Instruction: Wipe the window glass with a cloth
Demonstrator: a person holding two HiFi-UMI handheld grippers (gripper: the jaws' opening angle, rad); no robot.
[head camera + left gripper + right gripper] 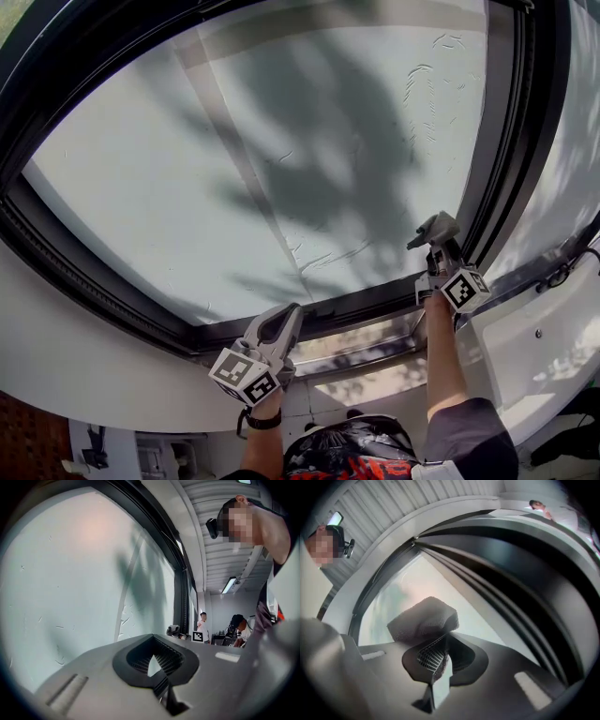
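Observation:
The window glass [281, 141] is a large pale, frosted-looking pane with fine scratches and a plant-like shadow on it. My right gripper [439, 239] is raised at the pane's lower right corner, shut on a grey cloth [433, 227]. The folded cloth [424, 618] sticks out past the right gripper [439, 652], close to the glass [417, 581]; contact cannot be told. My left gripper [286, 317] is lower, by the bottom frame, with its jaws together and nothing held. The left gripper [153, 665] points along the glass [70, 573].
A dark window frame [506, 122] borders the pane, with a track along the bottom [356, 323] and a white sill [84, 347] below. A cable [565, 270] lies on the white ledge at right. People [202, 626] stand far back in the room.

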